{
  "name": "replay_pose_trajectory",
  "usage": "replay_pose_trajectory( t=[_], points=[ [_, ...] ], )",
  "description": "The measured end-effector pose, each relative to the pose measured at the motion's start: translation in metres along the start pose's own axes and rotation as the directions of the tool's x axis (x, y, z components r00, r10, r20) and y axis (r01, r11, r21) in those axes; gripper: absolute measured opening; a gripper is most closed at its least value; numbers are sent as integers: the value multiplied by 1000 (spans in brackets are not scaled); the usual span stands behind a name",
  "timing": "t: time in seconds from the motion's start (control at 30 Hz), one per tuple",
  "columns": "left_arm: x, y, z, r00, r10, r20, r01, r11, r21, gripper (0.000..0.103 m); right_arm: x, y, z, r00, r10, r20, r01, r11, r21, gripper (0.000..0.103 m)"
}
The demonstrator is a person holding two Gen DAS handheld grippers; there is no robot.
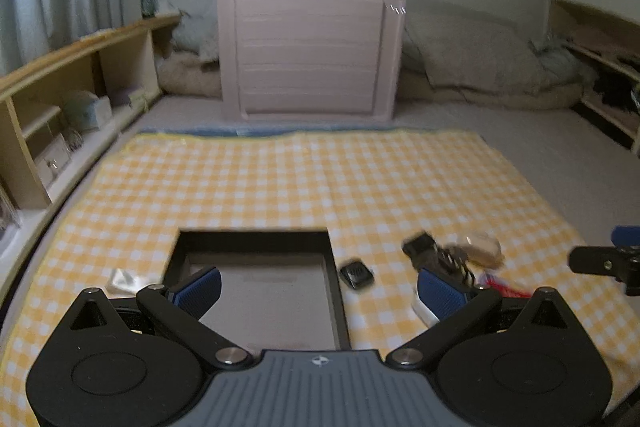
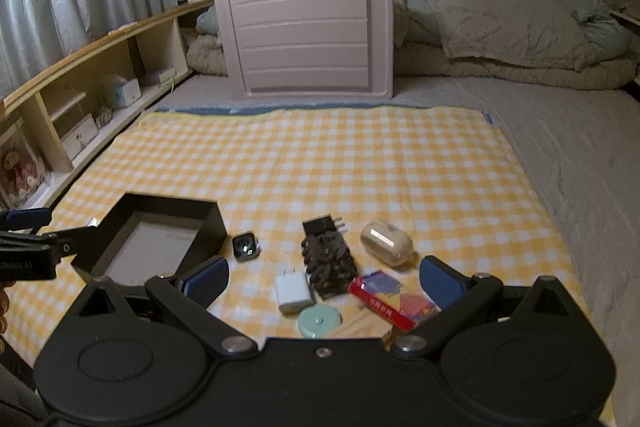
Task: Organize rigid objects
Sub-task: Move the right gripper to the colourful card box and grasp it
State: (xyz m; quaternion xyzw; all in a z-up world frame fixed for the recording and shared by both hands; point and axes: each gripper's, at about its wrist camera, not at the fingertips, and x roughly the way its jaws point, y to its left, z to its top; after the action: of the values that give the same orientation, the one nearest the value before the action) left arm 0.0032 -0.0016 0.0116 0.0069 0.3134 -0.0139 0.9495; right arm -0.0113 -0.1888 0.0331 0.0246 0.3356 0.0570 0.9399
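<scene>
Hovering wide open, empty right claw (image 2: 324,281) over white charger (image 2: 293,291), left claw (image 1: 318,291) likewise above black box (image 1: 256,243)

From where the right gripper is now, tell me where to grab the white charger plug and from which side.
Grip the white charger plug across its flat left and right sides, coming from above. It lies flat on the checked cloth with its prongs pointing away, so those sides look clear, though the dark cable bundle sits close on its right. The right gripper is open.

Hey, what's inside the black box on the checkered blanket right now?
The black box looks empty: only its pale grey floor shows, in both views. The near corners are hidden behind the left hand-held gripper and the right hand-held gripper.
</scene>
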Motion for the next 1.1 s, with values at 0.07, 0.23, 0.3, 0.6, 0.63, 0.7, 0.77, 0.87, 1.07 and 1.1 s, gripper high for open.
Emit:
replay_pose_trajectory(
  t=[0.07,0.23,0.3,0.6,0.63,0.7,0.77,0.87,1.07,1.1],
  points=[
    [0,5,7,999,24,31,-23,1000,-14,103,-2,-1,7,1000,-4,28,4,1000,-2,103],
    [2,25,25,998,51,39,-50,998,-40,103,-2,-8,27,997,5,74,-5,1000,-2,103],
    [6,33,32,997,76,26,-75,996,-50,103,1,-12,35,997,10,81,-11,1000,7,103],
    [33,85,47,987,156,-34,-158,985,-71,103,42,-26,60,999,-45,12,44,997,64,103],
    [37,90,47,987,157,-37,-160,984,-74,103,48,-28,61,999,-49,-7,49,995,83,103],
    [50,104,46,985,166,-55,-170,982,-86,103,62,-33,61,997,-53,-47,58,991,124,103],
    [63,114,44,978,186,-94,-195,976,-98,97,75,-37,59,995,-56,-84,69,984,166,103],
    [86,128,35,973,148,-179,-169,980,-107,73,95,-45,49,988,-48,-148,81,970,228,103],
    [123,138,10,936,126,-328,-163,983,-89,41,134,-61,29,958,-24,-287,121,938,325,103],
    [127,139,7,930,126,-346,-165,982,-88,33,139,-63,26,952,-20,-304,126,935,332,103]
  ],
)
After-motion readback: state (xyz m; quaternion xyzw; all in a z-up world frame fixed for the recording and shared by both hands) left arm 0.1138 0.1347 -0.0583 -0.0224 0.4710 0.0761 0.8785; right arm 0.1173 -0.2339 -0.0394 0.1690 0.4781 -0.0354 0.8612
